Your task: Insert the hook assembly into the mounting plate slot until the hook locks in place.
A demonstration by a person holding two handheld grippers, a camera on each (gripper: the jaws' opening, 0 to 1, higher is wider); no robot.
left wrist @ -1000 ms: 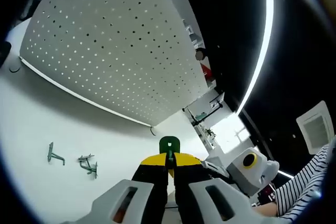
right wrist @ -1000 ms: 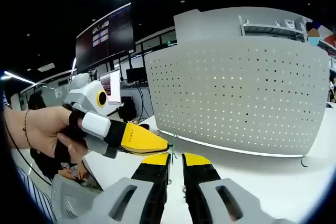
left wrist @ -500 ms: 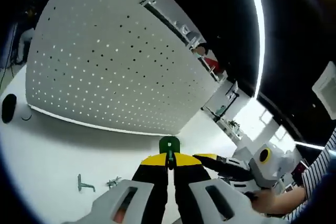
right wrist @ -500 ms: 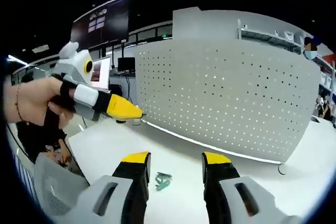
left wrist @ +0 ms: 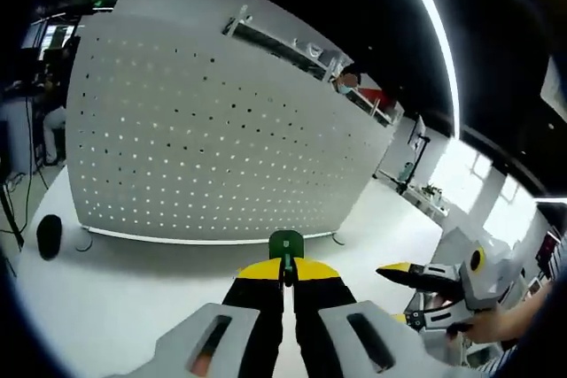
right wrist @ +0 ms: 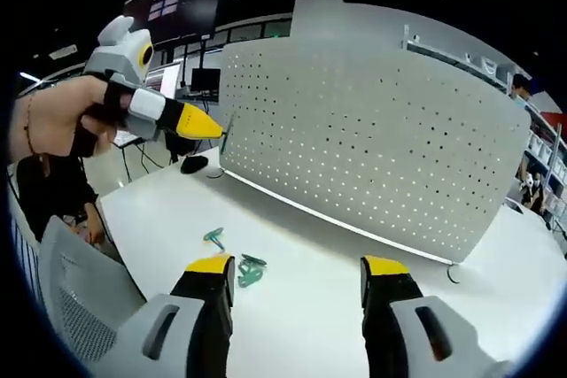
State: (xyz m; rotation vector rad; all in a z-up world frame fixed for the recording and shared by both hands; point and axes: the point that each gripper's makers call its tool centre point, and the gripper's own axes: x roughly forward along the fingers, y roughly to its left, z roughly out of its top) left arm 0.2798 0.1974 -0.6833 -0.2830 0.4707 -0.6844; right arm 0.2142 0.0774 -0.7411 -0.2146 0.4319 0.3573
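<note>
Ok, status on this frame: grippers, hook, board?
Left gripper shut on small green hook. Right gripper open, empty. White perforated pegboard panel upright ahead, hook not yet inserted. Spare green hooks on white table.

Both views low, facing pegboard (left wrist: pixel 221 130)

Hook half-hidden at my left gripper (left wrist: pixel 287 273)

Its pads cover the green hook (left wrist: pixel 285 243)'s lower part; spare hooks (right wrist: pixel 237 265) on the worktop (right wrist: pixel 310 263) are too small for detail.
</note>
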